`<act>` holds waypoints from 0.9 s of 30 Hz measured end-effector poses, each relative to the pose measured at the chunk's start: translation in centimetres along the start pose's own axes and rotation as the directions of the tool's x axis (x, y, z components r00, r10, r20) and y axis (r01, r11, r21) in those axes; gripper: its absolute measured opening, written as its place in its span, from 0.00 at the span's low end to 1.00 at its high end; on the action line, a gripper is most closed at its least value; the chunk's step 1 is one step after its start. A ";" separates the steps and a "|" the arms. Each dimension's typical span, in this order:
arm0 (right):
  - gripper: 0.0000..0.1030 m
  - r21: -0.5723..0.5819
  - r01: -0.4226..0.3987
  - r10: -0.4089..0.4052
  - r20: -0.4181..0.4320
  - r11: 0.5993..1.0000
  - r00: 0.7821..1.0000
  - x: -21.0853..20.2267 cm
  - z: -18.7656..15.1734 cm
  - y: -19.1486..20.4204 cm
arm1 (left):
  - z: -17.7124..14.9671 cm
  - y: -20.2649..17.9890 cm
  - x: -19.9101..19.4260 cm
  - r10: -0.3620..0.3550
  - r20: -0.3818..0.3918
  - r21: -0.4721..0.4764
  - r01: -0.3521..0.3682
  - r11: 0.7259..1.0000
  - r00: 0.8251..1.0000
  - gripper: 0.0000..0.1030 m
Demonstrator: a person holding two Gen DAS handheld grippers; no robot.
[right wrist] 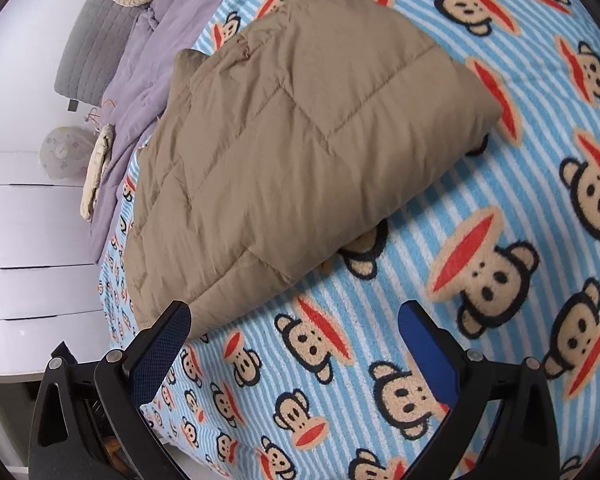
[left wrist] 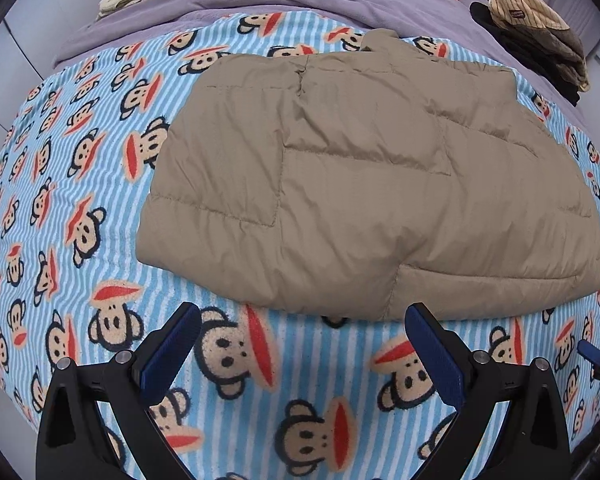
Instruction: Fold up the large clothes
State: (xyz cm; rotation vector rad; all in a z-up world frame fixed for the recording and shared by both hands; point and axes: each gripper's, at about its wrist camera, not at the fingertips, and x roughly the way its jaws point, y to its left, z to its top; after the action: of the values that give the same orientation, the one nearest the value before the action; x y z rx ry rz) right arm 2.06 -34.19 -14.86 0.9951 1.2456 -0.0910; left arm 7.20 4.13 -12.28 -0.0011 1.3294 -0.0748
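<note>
Jacket [left wrist: 364, 184], folded, lies flat on blanket [left wrist: 80, 200], collar toward the pillows.

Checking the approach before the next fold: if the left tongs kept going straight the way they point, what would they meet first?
Probably the blanket just short of the jacket hem; the left tongs stand open, nothing between them. Depth is unclear.

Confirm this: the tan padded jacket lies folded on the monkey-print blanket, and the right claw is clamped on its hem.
Not clamped. The right wrist view shows the right claw open and empty, just short of the jacket, which does lie folded on the monkey-print blanket.
</note>
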 end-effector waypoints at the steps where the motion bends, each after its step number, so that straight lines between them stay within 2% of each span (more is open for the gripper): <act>1: 1.00 0.019 -0.015 0.016 -0.005 1.000 1.000 0.2 -0.2 -0.3 | -0.1 0.2 0.0 -0.018 -0.003 -0.008 0.018 1.000 1.000 0.99; 3: 1.00 0.060 -0.042 0.043 -0.017 0.997 0.999 0.7 -0.4 -0.9 | -0.2 1.1 0.3 -0.101 -0.012 -0.055 0.100 0.993 0.995 0.99; 5: 1.00 0.093 -0.085 0.087 -0.024 0.992 0.996 1.0 -0.5 -1.4 | -0.4 2.3 0.8 -0.196 -0.033 -0.131 0.191 0.973 0.980 0.99; 7: 1.00 0.119 -0.119 0.124 -0.034 0.986 0.992 1.4 -0.5 -1.7 | -0.6 3.4 1.4 -0.250 -0.044 -0.199 0.237 0.951 0.967 0.99; 13: 1.00 0.173 -0.136 0.145 -0.041 0.976 0.989 2.3 -0.6 -3.1 | -1.1 4.9 2.6 -0.280 -0.040 -0.266 0.260 0.928 0.959 0.99; 15: 1.00 0.189 -0.142 0.152 -0.037 0.972 0.988 2.5 -0.4 -3.3 | -1.1 6.2 3.0 -0.305 -0.018 -0.328 0.283 0.902 0.952 0.99; 18: 1.00 0.194 -0.149 0.158 -0.032 0.970 0.987 2.9 -0.1 -3.6 | -1.2 8.7 4.0 -0.375 0.025 -0.457 0.344 0.820 0.927 0.99; 19: 1.00 0.192 -0.154 0.163 -0.031 0.969 0.986 3.0 0.0 -3.5 | -1.2 9.2 4.2 -0.386 0.034 -0.481 0.354 0.802 0.922 0.99; 20: 1.00 0.191 -0.161 0.170 -0.030 0.968 0.985 3.1 0.2 -3.5 | -1.3 9.5 4.5 -0.389 0.038 -0.493 0.356 0.794 0.920 0.99; 23: 1.00 0.188 -0.190 0.199 -0.027 0.964 0.980 3.5 0.6 -3.4 | -1.2 9.9 5.2 -0.390 0.051 -0.483 0.364 0.796 0.919 0.99; 27: 1.00 0.161 -0.238 0.244 -0.023 0.958 0.969 4.5 1.4 -2.7 | -0.8 9.6 7.3 -0.458 0.072 -0.489 0.431 0.758 0.886 0.99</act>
State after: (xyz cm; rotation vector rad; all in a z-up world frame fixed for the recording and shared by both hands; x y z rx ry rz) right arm 3.27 -34.76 -20.15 1.2857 1.1596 0.0230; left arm 8.69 13.35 -19.93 -0.7670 1.3453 -0.1374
